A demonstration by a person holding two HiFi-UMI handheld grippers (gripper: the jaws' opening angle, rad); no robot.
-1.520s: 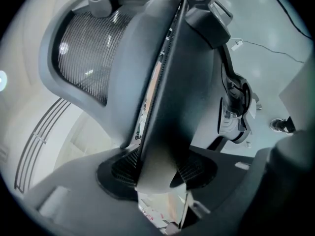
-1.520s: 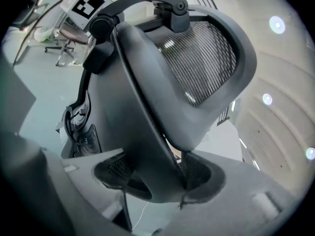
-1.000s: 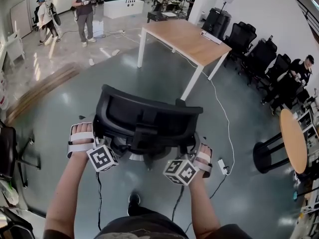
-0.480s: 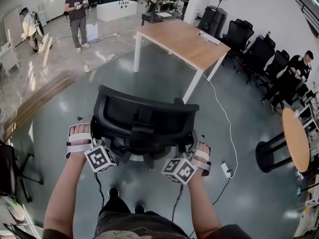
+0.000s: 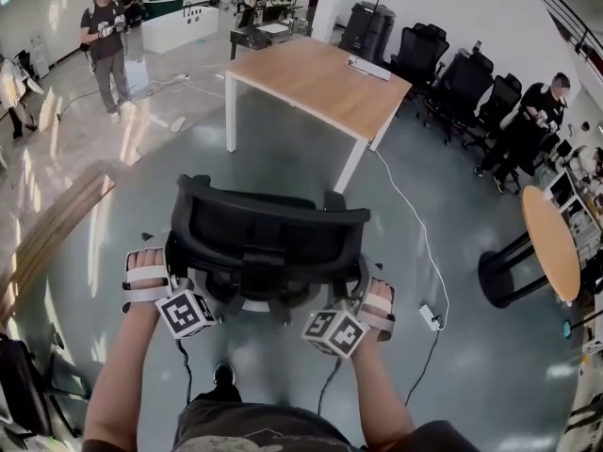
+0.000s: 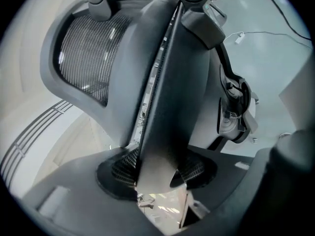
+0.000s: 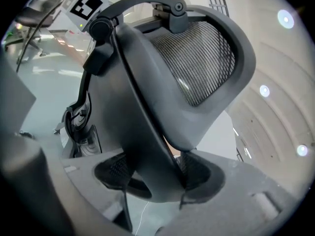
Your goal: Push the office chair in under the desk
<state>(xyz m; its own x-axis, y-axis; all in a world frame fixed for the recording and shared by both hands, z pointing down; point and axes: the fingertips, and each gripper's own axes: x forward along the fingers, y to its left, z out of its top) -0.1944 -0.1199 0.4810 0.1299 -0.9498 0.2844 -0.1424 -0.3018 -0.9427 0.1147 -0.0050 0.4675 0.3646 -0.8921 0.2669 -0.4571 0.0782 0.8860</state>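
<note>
Head view: the black mesh-backed office chair [image 5: 268,243] has its backrest's 2 side edges clamped in the jaws of the left gripper [image 5: 177,276] and right gripper [image 5: 356,285]. Judged mid-push. The next move calls for steering it straight toward the pale wooden surface on white legs [image 5: 311,78], well ahead of the jaws across glossy grey floor [image 5: 443,243], with people [image 5: 105,36] standing beyond.

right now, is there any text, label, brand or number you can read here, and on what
None readable.
left marker cube and right marker cube: black-and-white square patterns, no letters.
office chair: no label visible.
white strip on the desk: too small to read.
</note>
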